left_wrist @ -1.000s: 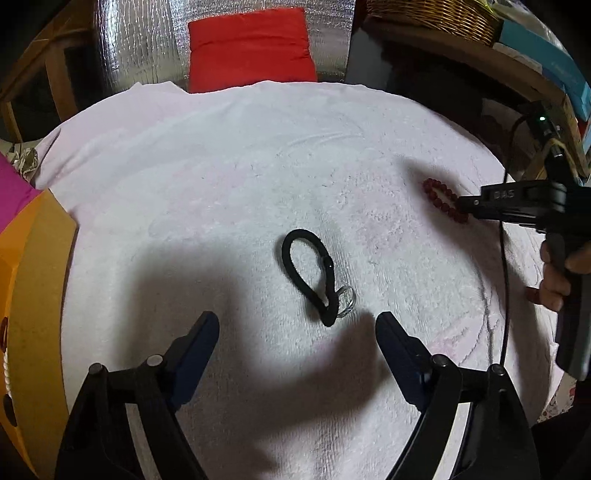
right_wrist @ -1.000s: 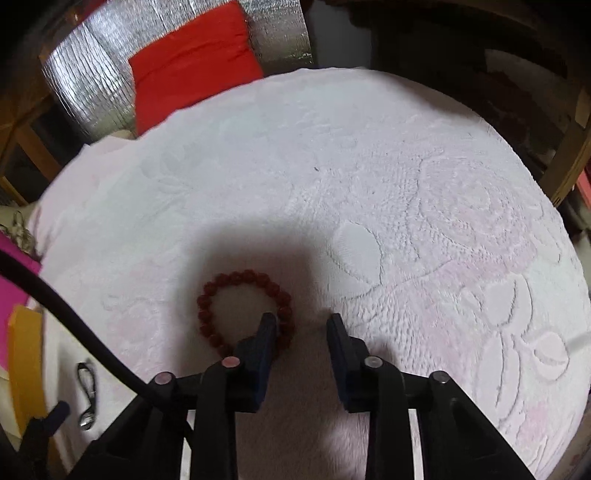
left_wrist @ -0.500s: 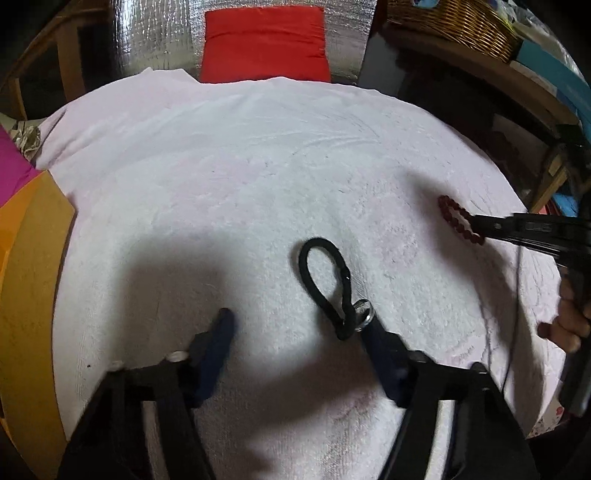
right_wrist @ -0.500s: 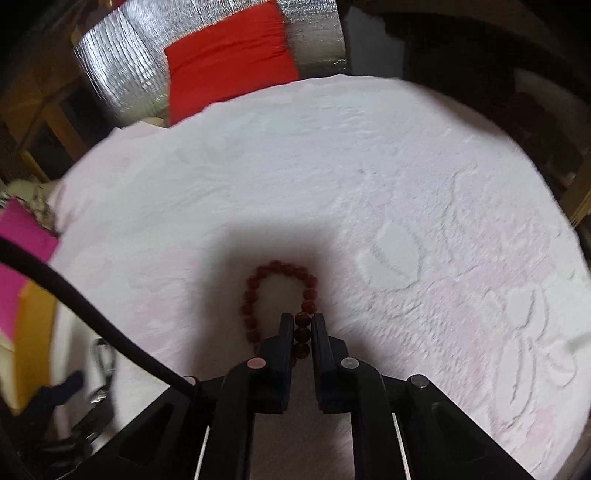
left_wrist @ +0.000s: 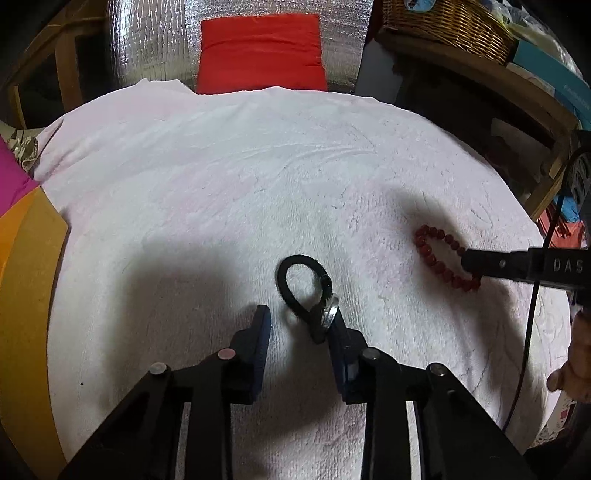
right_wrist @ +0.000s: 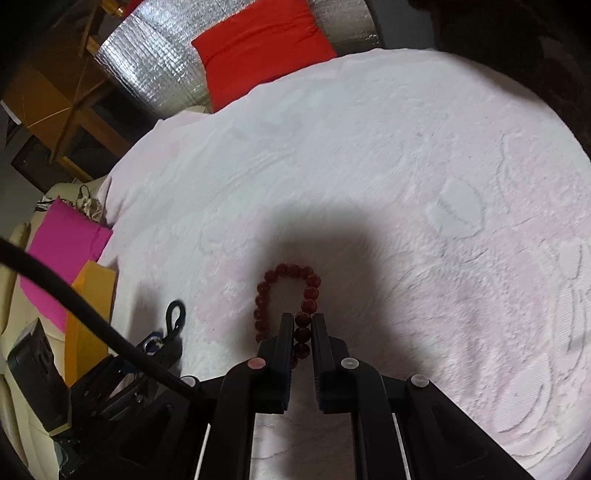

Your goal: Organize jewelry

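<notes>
White fluffy towel (left_wrist: 258, 177) covers the counter; the right gripper (right_wrist: 299, 325) pinches the red bead bracelet (right_wrist: 288, 306) and should lift next, while the left gripper (left_wrist: 297, 325), fingers spread, closes around the black cord loop (left_wrist: 301, 280) at 12 o'clock.

On the towel (left_wrist: 258, 177) the cord loop (left_wrist: 301, 286) lies near the middle, with the bead bracelet (left_wrist: 443, 258) to its right, apart from it. The cushion (left_wrist: 260, 55) stands behind the towel's far edge, the basket (left_wrist: 443, 26) farther right, and boards (left_wrist: 26, 295) lie along the towel's left side.
</notes>
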The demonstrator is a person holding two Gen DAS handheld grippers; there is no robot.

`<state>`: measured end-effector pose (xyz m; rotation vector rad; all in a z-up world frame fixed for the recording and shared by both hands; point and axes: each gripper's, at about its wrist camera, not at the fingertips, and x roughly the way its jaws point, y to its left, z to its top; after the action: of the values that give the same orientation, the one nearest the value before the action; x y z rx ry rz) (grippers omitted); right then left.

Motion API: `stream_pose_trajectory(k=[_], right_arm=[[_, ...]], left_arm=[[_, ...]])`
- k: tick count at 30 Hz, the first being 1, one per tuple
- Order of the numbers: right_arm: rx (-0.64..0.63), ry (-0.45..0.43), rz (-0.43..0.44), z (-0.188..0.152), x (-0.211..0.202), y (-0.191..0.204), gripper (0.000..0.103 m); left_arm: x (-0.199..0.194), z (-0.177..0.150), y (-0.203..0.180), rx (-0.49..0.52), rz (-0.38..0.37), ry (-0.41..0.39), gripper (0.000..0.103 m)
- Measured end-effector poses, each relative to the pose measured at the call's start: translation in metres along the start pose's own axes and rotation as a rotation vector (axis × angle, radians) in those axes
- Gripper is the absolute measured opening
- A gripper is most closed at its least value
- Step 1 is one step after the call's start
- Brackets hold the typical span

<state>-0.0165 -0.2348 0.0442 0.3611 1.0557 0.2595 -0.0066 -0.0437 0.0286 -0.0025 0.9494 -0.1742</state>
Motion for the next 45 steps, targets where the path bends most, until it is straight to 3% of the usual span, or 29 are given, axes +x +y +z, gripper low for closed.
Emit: stream_pose_trajectory(k=[6,8,13,20,27,45], right_arm=[[-0.008,0.018,-0.032,0.0,0.009,0.003,0.01],[-0.001,0.025,-0.039,-0.001,0.01,0.001,0.011],[-0.004,0.014,-0.06,0.0,0.012,0.002,0.011],[-0.086,-0.03,-0.121,-0.002,0.015,0.02,0.011],[-0.115,-0.08,-0.072,-0.001,0.004,0.031,0.011],[-0.178,-0.254,0.187,-0.009,-0.024,0.097,0.01]], left_arm=[[-0.001,-0.001,-0.002,0.009,0.001,0.001,0.037],[-0.001,-0.001,-0.005,0.013,-0.002,0.004,0.05],[0.001,-0.003,-0.011,0.053,0.024,-0.004,0.05],[0.001,-0.001,-0.009,0.058,0.042,-0.022,0.012],[-0.011,0.006,-0.003,0.031,0.055,-0.063,0.008],[-0.07,0.001,0.063,-0.106,0.041,-0.168,0.008]])
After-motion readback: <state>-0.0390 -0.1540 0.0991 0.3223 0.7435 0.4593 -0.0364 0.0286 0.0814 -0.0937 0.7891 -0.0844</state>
